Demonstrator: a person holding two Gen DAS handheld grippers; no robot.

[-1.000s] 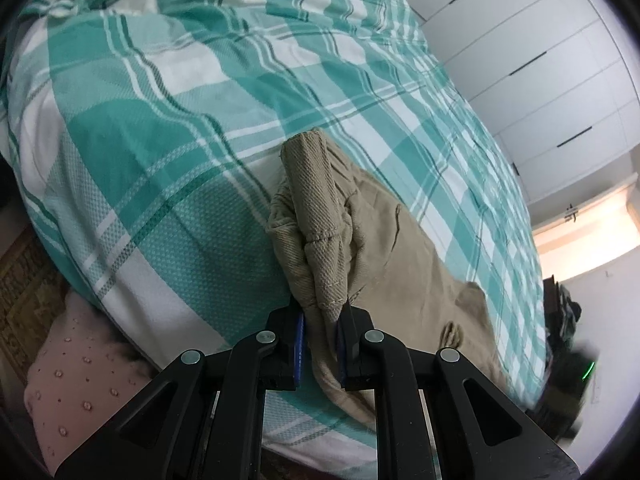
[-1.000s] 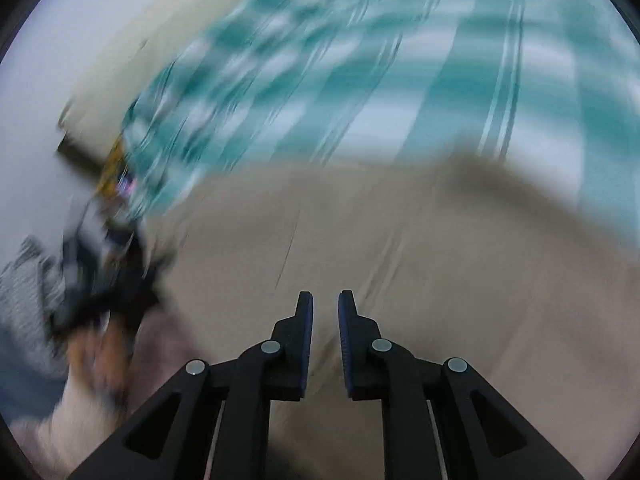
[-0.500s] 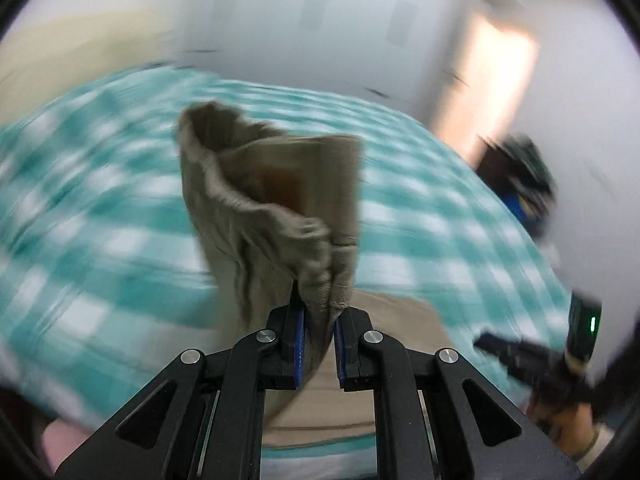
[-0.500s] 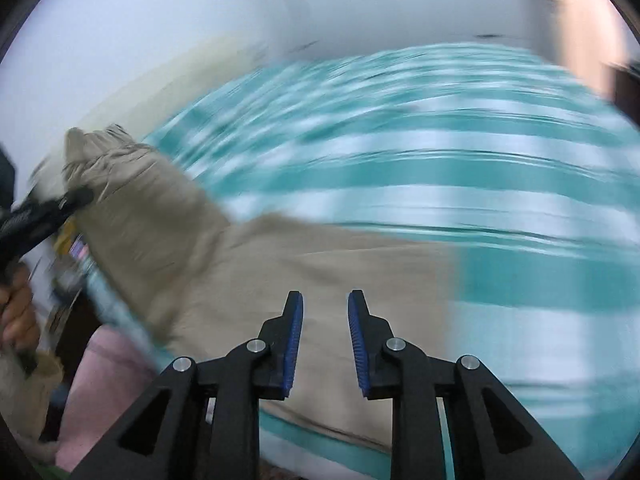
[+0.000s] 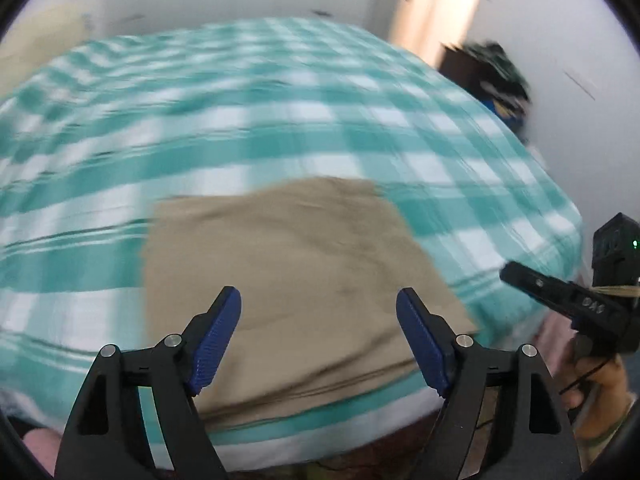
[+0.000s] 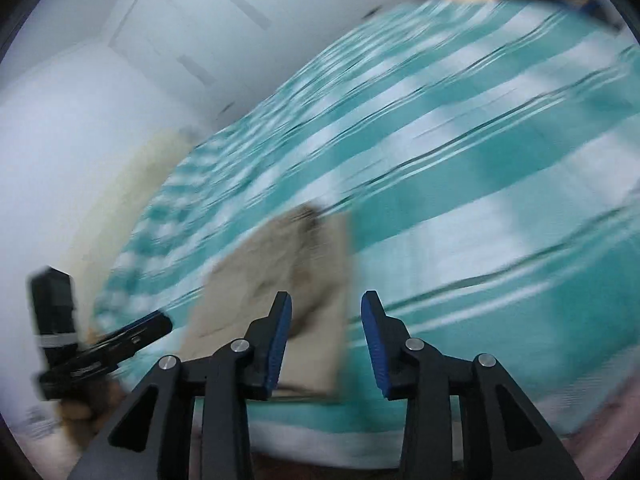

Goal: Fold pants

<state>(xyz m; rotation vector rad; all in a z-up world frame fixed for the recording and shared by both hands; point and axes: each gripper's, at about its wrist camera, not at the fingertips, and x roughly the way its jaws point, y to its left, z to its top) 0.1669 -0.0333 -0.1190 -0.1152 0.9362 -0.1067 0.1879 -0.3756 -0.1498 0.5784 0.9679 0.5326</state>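
Though no writing legible, both hand-held grippers [image 5: 319, 334] [image 6: 326, 338] spread, empty, above folded pants [image 5: 296, 264].

Folded pants [image 5: 296, 280] on the bed [image 5: 280, 120] near its front edge, wardrobe [image 6: 224, 28] behind.

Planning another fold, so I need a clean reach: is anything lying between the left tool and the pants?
Nothing visible. The left tool hangs open directly over the folded pants on the bedspread.
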